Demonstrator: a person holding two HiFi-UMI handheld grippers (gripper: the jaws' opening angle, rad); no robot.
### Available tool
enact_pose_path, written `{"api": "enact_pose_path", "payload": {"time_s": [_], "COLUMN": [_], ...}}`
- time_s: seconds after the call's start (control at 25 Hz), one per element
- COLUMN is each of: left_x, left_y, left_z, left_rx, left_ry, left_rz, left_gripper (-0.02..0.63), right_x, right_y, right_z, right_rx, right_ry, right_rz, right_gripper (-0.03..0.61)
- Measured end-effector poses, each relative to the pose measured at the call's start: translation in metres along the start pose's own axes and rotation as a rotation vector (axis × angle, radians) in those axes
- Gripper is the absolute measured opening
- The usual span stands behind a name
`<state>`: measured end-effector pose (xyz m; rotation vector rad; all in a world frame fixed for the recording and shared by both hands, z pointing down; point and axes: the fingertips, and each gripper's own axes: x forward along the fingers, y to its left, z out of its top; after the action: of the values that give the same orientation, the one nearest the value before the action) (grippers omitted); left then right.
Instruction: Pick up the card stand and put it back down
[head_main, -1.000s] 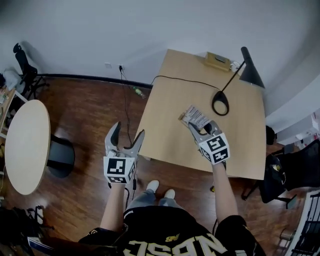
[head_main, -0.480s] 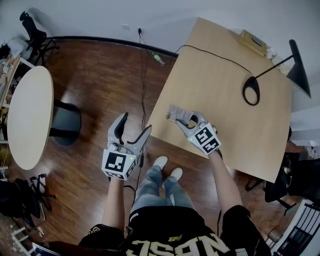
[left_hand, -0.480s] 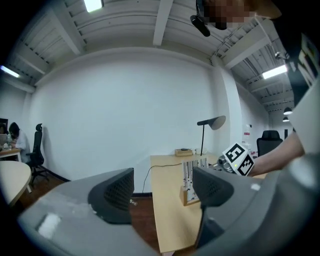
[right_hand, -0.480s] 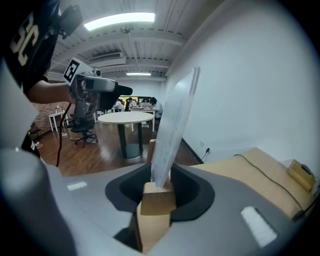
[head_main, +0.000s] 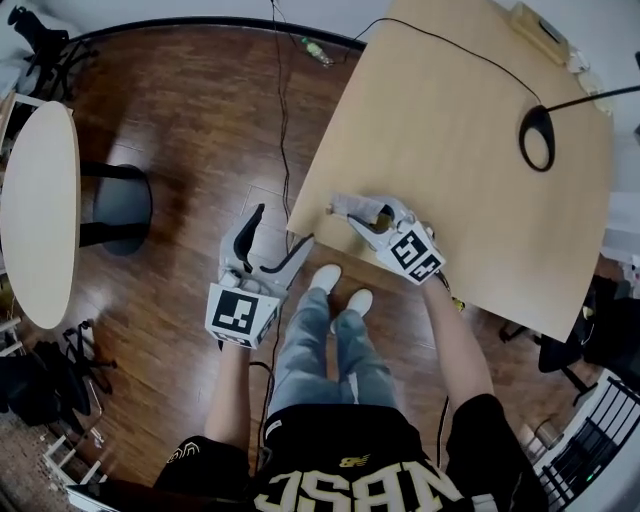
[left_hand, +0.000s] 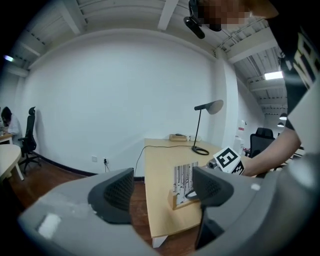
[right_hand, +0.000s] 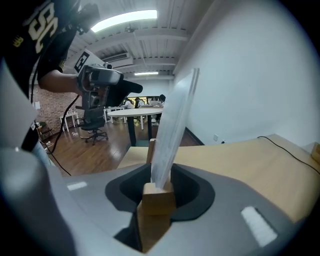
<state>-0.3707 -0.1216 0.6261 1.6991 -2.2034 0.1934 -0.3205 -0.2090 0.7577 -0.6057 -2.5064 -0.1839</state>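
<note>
The card stand (head_main: 350, 207) is a small wooden block holding an upright striped card. My right gripper (head_main: 362, 214) is shut on its wooden base (right_hand: 157, 199), and the card (right_hand: 172, 125) rises between the fingers. The stand is at the near left corner of the light wooden table (head_main: 480, 170); I cannot tell whether the block touches the top. The left gripper view shows the stand (left_hand: 184, 184) from the side, with the right gripper's marker cube (left_hand: 228, 160) behind it. My left gripper (head_main: 280, 229) is open and empty over the floor, just left of that corner.
A black desk lamp's ring base (head_main: 537, 137) and its cable (head_main: 450, 45) lie on the far part of the table, with a small box (head_main: 542, 26) at the back edge. A round table (head_main: 35, 200) stands at far left. My feet (head_main: 340, 290) are below the table's edge.
Both grippers have come down. The right one has carried the card stand from over the table's front edge to its near left corner. The left gripper stays open beside the table.
</note>
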Motion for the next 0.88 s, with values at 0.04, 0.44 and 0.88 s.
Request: {"api": "enact_pose_path", "payload": {"time_s": [0.04,0.44,0.88], "left_x": [0.004,0.009,-0.06], "left_y": [-0.001,-0.031,-0.116], "left_z": [-0.003,0.049,0.146], "left_rx": [0.004,0.078,0.241], "left_ry": [-0.001,-0.055,-0.279], "left_rz": [-0.014,-0.186,-0.324], "left_gripper": [0.373,0.373,0.383], "right_x": [0.001,-0.087,-0.263], "right_y": [-0.002,-0.015,0.122], "right_z": [-0.004,0.034,0.152], "right_rx": [0.007,0.241,0.362], "right_ry": [0.002,0.005,-0.374], "right_rz": [-0.004,-0.394,-0.849], "right_gripper": [0.127,0.439,0.439]}}
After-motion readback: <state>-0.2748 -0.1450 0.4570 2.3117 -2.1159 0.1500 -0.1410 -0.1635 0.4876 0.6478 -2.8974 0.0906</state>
